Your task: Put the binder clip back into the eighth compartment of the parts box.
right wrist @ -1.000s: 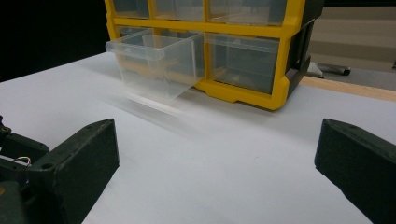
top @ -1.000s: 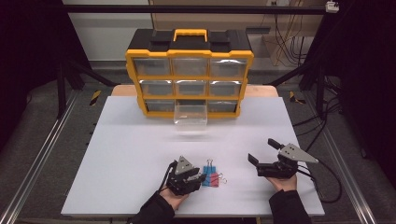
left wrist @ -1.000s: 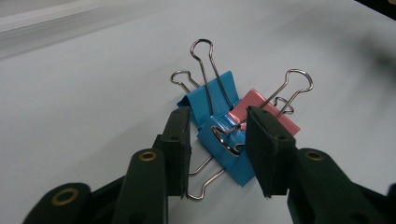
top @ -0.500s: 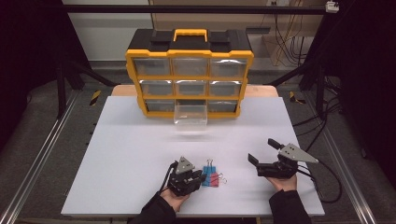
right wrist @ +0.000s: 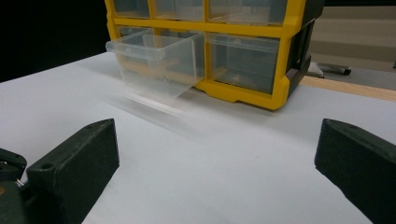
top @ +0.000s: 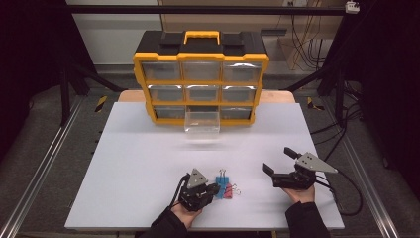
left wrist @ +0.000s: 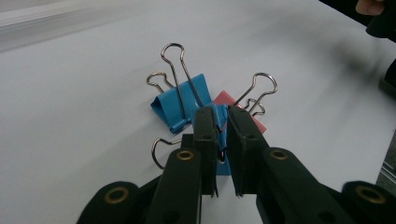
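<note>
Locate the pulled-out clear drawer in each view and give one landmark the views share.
High view: the clear drawer juts from the bottom middle slot of the yellow organizer, at picture centre.
Left gripper view: not in it.
Right gripper view: clear drawer upper left, projecting toward the camera.
Shared landmark: the white tabletop, also and.

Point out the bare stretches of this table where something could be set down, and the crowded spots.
Free: the white table left of the left gripper, and the band between the pulled-out clear drawer and both grippers. Crowded: around the binder clips at the left gripper, and along the yellow organizer.
</note>
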